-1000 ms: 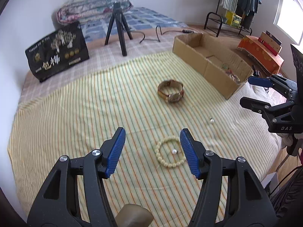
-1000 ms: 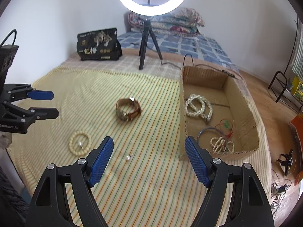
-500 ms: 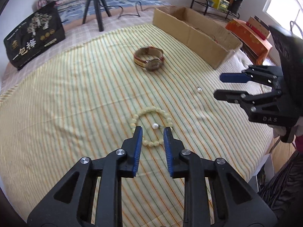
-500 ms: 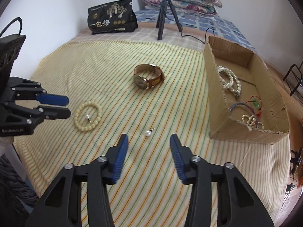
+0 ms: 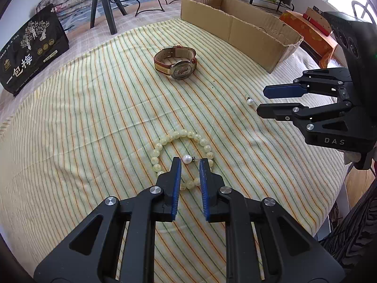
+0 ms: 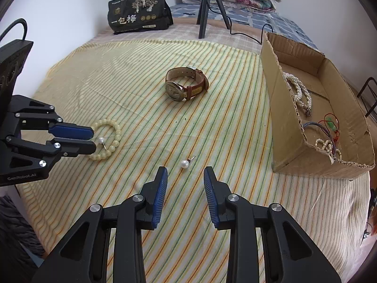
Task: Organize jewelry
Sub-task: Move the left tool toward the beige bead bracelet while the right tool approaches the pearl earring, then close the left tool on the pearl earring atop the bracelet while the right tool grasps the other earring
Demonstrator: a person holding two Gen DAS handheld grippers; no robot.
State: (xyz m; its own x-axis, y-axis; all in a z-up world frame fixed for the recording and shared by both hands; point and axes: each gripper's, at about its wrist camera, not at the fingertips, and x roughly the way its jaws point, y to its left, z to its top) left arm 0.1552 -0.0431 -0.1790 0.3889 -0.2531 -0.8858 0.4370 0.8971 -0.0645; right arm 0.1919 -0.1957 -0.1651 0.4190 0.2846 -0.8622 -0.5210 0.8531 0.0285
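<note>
A cream bead bracelet (image 5: 165, 141) lies on the striped cloth with a pearl earring (image 5: 187, 159) inside its ring. My left gripper (image 5: 190, 162) is open narrowly, its tips just short of that earring; it also shows in the right wrist view (image 6: 93, 139). A second pearl earring (image 6: 184, 164) lies just ahead of my open right gripper (image 6: 186, 172), which also shows in the left wrist view (image 5: 261, 101). A brown-strap watch (image 6: 186, 87) lies mid-cloth. The cardboard box (image 6: 280, 108) at right holds pearl strands (image 6: 298, 89) and cords.
A black printed bag (image 6: 139, 18) and a tripod (image 6: 207, 4) stand at the far side. Folded quilts lie behind them. An orange box (image 5: 308, 33) sits beyond the bed's right edge. The cloth's near edge drops off below both grippers.
Both grippers have moved down and forward toward their earrings. Both sets of jaws have narrowed from wide open. Nothing has been taken hold of.
</note>
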